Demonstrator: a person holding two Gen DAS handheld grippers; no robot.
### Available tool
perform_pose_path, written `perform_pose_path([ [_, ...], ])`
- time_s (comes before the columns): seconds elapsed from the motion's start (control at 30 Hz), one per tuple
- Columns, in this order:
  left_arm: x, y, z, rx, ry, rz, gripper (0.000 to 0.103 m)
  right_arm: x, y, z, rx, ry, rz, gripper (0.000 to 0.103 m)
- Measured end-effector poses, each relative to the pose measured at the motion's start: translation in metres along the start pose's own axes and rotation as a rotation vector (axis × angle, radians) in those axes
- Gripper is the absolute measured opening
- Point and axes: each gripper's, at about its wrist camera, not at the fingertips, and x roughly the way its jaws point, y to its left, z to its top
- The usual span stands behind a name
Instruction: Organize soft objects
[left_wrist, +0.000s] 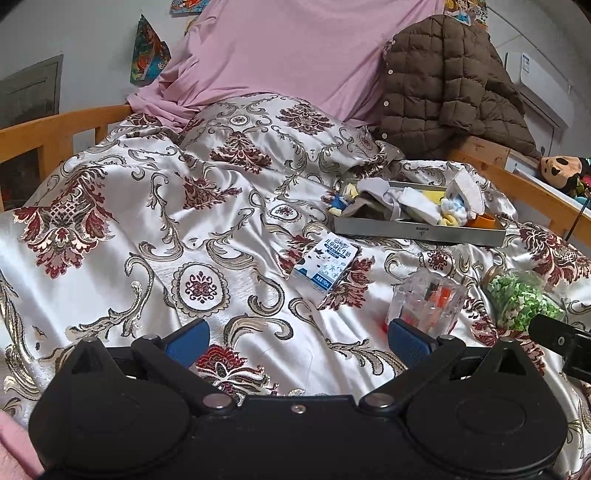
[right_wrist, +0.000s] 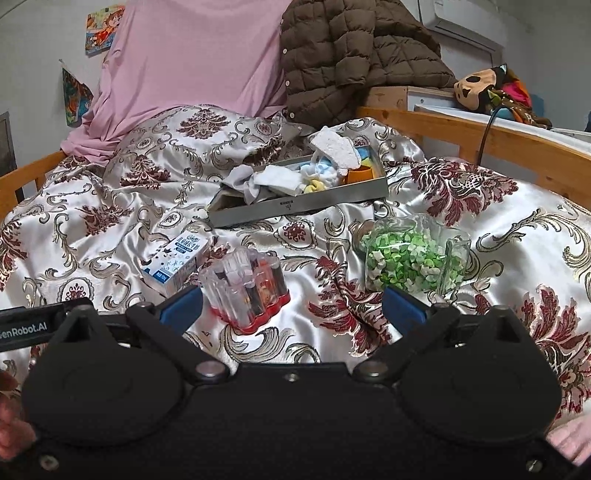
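A grey metal tray (left_wrist: 421, 233) (right_wrist: 295, 207) rests on the patterned bedspread, filled with several soft things: grey and white cloths (left_wrist: 384, 199) (right_wrist: 258, 179), a white sponge (left_wrist: 468, 190) (right_wrist: 334, 147) and a small blue-and-white plush (left_wrist: 453, 208) (right_wrist: 325, 172). My left gripper (left_wrist: 299, 336) hovers open over bare bedspread, nearer than the tray and to its left. My right gripper (right_wrist: 291, 304) is open as well, low over the bed, with a clear plastic container (right_wrist: 245, 286) between and just beyond its blue fingertips. Nothing is held.
A small milk carton (left_wrist: 325, 266) (right_wrist: 177, 260), the clear container (left_wrist: 426, 302) and a jar of green paper stars (left_wrist: 521, 295) (right_wrist: 413, 254) lie in front of the tray. Wooden bed rails (left_wrist: 48, 133) (right_wrist: 480, 138), a pink sheet (left_wrist: 288, 55) and a brown quilted jacket (left_wrist: 450, 85) (right_wrist: 351, 51) border the bed.
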Motion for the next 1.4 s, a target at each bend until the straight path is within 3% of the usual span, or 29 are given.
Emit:
perform_pose_path([
  [1.4, 0.001, 0.002, -0.004, -0.004, 0.015, 0.045, 0.102, 0.019, -0.003, -0.003, 0.022, 0.045, 0.006, 0.102],
])
